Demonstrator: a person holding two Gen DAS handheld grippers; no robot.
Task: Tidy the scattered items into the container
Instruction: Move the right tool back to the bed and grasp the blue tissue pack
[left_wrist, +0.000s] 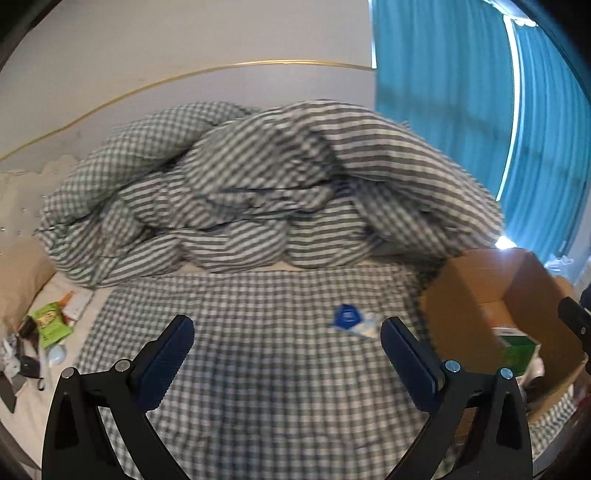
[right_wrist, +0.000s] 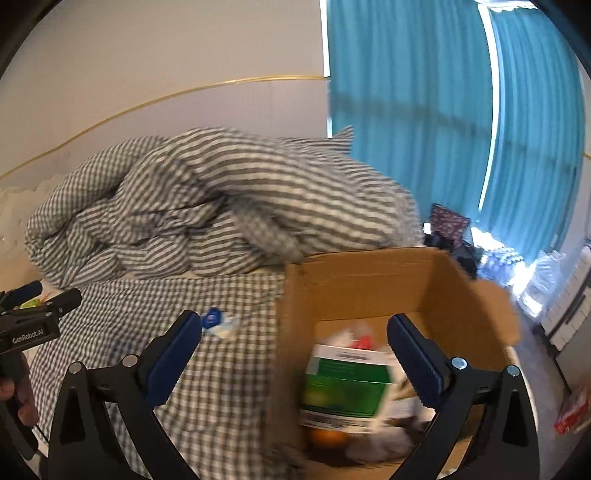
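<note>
A cardboard box stands on the bed at the right; it also shows in the left wrist view. Inside it lie a green and white carton, an orange and some crumpled wrappers. A small blue and white packet lies on the checked sheet, also in the right wrist view. My left gripper is open and empty above the sheet, the packet just ahead of its right finger. My right gripper is open and empty over the box's left wall.
A bunched striped duvet fills the back of the bed. Several small items, with a green packet, lie at the left by a tan pillow. Blue curtains hang at the right. Bags lie beyond the box.
</note>
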